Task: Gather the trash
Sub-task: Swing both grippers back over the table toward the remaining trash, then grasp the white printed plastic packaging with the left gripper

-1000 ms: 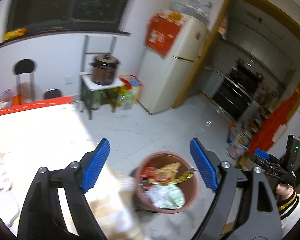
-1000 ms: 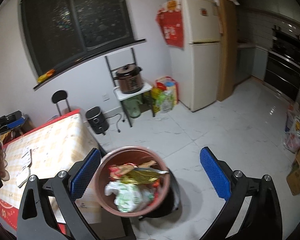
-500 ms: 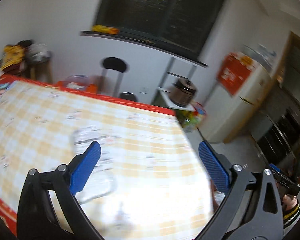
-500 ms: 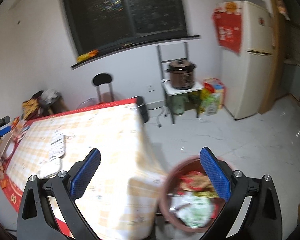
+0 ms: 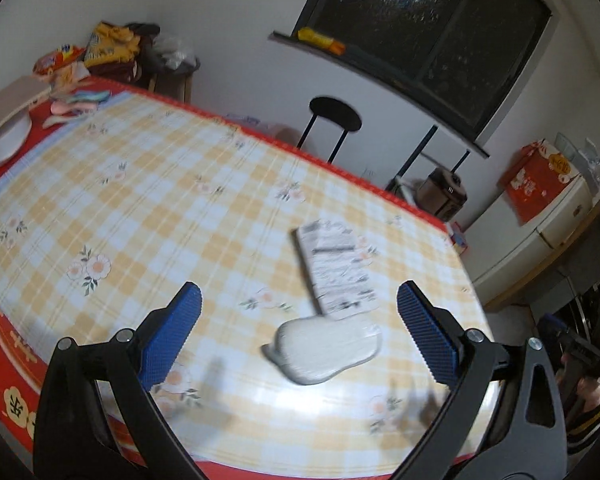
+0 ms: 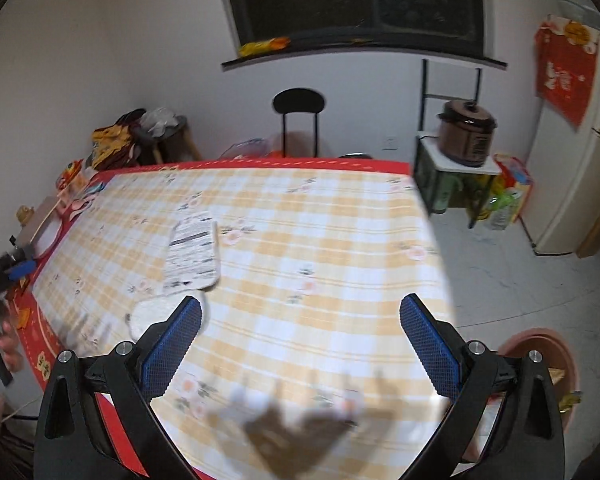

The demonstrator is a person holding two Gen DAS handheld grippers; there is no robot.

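Two pieces of trash lie on the checked tablecloth (image 5: pixel 140 200): a flat printed wrapper (image 5: pixel 336 268) and a white crumpled packet (image 5: pixel 324 350) just in front of it. They also show in the right wrist view, the wrapper (image 6: pixel 192 252) and the white packet (image 6: pixel 160 312). My left gripper (image 5: pixel 298 338) is open and empty, hovering with the white packet between its fingers' line of sight. My right gripper (image 6: pixel 300 344) is open and empty above the table's near edge. The brown trash bin (image 6: pixel 540 352) stands on the floor at the right.
A white plate (image 5: pixel 4 144) and snack packets (image 5: pixel 76 96) sit at the table's far left end. A black chair (image 6: pixel 298 120) stands behind the table. A cooker (image 6: pixel 466 132) on a small stand and a fridge (image 6: pixel 580 160) are at the right.
Both grippers have swung from above the trash bin back over the table. The bin has moved out to the right edge of the right view. Both stay open and empty.
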